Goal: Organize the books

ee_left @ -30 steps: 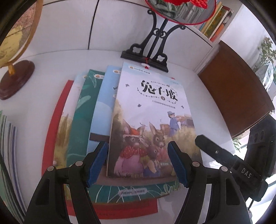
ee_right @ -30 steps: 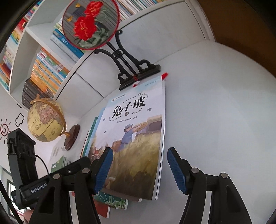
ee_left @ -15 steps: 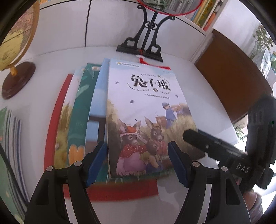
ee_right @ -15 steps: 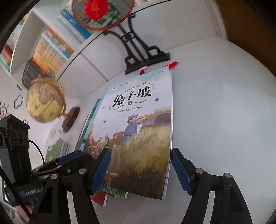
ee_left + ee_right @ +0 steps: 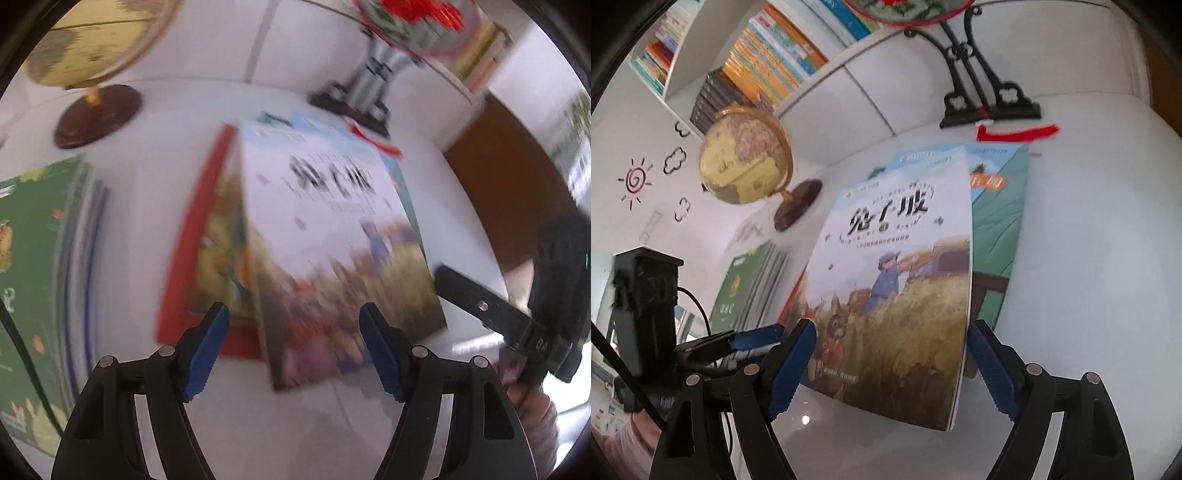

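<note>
The rabbit book [image 5: 897, 288] lies on top of the fanned stack [image 5: 997, 229] on the white table [image 5: 1089, 295], between the jaws of both empty tools, left tool [image 5: 295, 350] part-open, right tool [image 5: 892, 369] opening, seemingly to square the pile.

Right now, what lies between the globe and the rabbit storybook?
In the right wrist view, only bare white table separates the globe from the rabbit storybook.

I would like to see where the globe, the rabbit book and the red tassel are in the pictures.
globe [image 5: 746, 155], right wrist view, on the yellow sphere.
rabbit book [image 5: 897, 280], right wrist view, on the middle of its front cover.
red tassel [image 5: 1019, 133], right wrist view, on the red threads beside the black stand.
</note>
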Available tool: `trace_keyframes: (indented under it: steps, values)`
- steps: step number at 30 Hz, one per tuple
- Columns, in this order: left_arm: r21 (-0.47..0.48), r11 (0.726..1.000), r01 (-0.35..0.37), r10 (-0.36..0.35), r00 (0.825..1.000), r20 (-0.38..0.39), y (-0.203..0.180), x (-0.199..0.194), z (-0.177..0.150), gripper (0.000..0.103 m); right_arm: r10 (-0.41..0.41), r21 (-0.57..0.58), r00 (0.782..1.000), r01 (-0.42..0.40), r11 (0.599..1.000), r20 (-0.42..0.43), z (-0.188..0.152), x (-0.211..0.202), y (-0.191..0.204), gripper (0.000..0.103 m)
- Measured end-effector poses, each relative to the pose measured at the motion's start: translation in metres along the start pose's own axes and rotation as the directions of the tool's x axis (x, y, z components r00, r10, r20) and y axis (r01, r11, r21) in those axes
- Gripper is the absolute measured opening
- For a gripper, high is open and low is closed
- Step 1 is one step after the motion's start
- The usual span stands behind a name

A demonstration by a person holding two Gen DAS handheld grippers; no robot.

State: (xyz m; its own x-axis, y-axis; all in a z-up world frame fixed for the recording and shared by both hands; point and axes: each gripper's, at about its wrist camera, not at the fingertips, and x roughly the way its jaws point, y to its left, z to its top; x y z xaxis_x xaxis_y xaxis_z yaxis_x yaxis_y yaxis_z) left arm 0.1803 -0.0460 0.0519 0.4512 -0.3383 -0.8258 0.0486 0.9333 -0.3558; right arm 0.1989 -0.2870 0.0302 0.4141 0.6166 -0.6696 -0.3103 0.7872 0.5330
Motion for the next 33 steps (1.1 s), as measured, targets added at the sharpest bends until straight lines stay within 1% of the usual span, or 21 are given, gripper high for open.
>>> trace_keyframes:
  steps: [2, 5, 8, 10, 11, 12, 13, 15, 16, 18, 19, 20, 21, 22, 23, 24, 26, 28, 30, 31, 33]
  values:
    - [-0.040, 0.999, -0.002, 0.003, 1.000, 0.028, 0.008, 0.001, 0.014, 0.070, -0.018, 0.026, 0.998, 0.017, 1.000, 0.056, 0.005, -0.006, -0.006, 0.084]
    - [-0.056, 0.998, -0.017, 0.020, 0.999, 0.044, 0.012, 0.008, 0.027, 0.070, 0.018, 0.085, 0.995, -0.027, 0.996, 0.101, 0.017, -0.004, -0.020, 0.084]
    - [-0.052, 0.997, -0.060, 0.061, 0.998, 0.016, 0.009, 0.018, 0.028, 0.070, -0.006, 0.085, 0.997, -0.001, 0.996, 0.077, 0.025, 0.008, -0.021, 0.084]
    - [-0.053, 0.996, -0.065, 0.064, 0.998, -0.012, 0.008, 0.025, 0.023, 0.070, -0.034, 0.079, 0.999, 0.031, 0.996, 0.037, 0.025, 0.019, -0.020, 0.085]
    - [-0.046, 0.997, -0.069, 0.069, 0.998, -0.008, 0.007, 0.026, 0.020, 0.070, -0.049, 0.079, 0.998, 0.046, 0.996, 0.027, 0.024, 0.022, -0.020, 0.085]
    - [-0.025, 0.997, -0.079, 0.080, 0.997, 0.004, 0.004, 0.026, 0.017, 0.070, -0.061, 0.068, 0.997, 0.058, 0.996, 0.042, 0.023, 0.020, -0.018, 0.088]
    - [-0.013, 0.996, -0.085, 0.085, 0.996, 0.002, 0.003, 0.025, 0.016, 0.070, -0.051, 0.070, 0.998, 0.048, 0.996, 0.033, 0.022, 0.022, -0.017, 0.090]
    - [0.004, 0.995, -0.098, 0.098, 0.995, 0.005, 0.002, 0.025, 0.014, 0.070, -0.043, 0.076, 0.998, 0.040, 0.996, 0.036, 0.019, 0.021, -0.018, 0.091]
    - [0.007, 0.996, -0.093, 0.093, 0.996, 0.002, 0.001, 0.024, 0.013, 0.070, -0.038, 0.077, 0.999, 0.035, 0.996, 0.036, 0.018, 0.021, -0.019, 0.092]
    - [-0.002, 0.999, -0.049, 0.049, 0.999, -0.011, -0.002, 0.025, 0.012, 0.071, -0.018, 0.078, 0.999, 0.016, 0.997, 0.032, 0.016, 0.020, -0.019, 0.092]
    - [0.002, 0.998, -0.061, 0.061, 0.998, -0.008, -0.004, 0.025, 0.011, 0.069, 0.000, 0.080, 1.000, -0.002, 0.997, 0.029, 0.015, 0.018, -0.019, 0.092]
    - [0.009, 0.998, -0.067, 0.067, 0.998, -0.008, -0.005, 0.025, 0.010, 0.069, 0.033, 0.082, 0.999, -0.035, 0.996, 0.024, 0.014, 0.018, -0.018, 0.092]
    - [0.018, 0.997, -0.072, 0.072, 0.997, -0.009, -0.007, 0.024, 0.010, 0.069, 0.102, 0.087, 0.995, -0.103, 0.991, 0.013, 0.012, 0.017, -0.017, 0.092]
    - [0.020, 0.997, -0.076, 0.076, 0.997, -0.011, -0.007, 0.023, 0.009, 0.069, 0.134, 0.091, 0.991, -0.134, 0.987, 0.008, 0.011, 0.017, -0.015, 0.091]
    - [0.015, 0.997, -0.079, 0.080, 0.997, -0.012, -0.007, 0.022, 0.008, 0.066, 0.151, 0.089, 0.988, -0.151, 0.984, 0.008, 0.008, 0.018, -0.012, 0.090]
    - [0.003, 0.996, -0.086, 0.086, 0.996, -0.012, -0.005, 0.021, 0.007, 0.064, 0.156, 0.087, 0.988, -0.157, 0.984, 0.011, 0.006, 0.018, -0.009, 0.087]
    - [-0.022, 0.995, -0.102, 0.102, 0.995, -0.012, 0.002, 0.016, 0.004, 0.051, 0.158, 0.092, 0.987, -0.159, 0.983, 0.022, 0.001, 0.017, -0.004, 0.083]
    - [-0.043, 0.994, -0.105, 0.104, 0.994, -0.013, 0.009, 0.010, -0.001, 0.045, 0.156, 0.111, 0.987, -0.159, 0.981, 0.035, -0.004, 0.014, -0.004, 0.075]
    - [-0.072, 0.993, -0.098, 0.097, 0.995, -0.020, 0.017, 0.005, -0.006, 0.042, 0.187, 0.153, 0.981, -0.192, 0.969, 0.047, -0.008, 0.011, -0.011, 0.068]
    - [-0.075, 0.992, -0.099, 0.098, 0.995, -0.022, 0.018, 0.003, -0.008, 0.040, 0.210, 0.181, 0.976, -0.217, 0.959, 0.056, -0.011, 0.010, -0.015, 0.063]
    - [-0.061, 0.992, -0.109, 0.107, 0.994, -0.025, 0.018, 0.002, -0.012, 0.039, 0.227, 0.210, 0.972, -0.235, 0.949, 0.061, -0.014, 0.008, -0.018, 0.058]
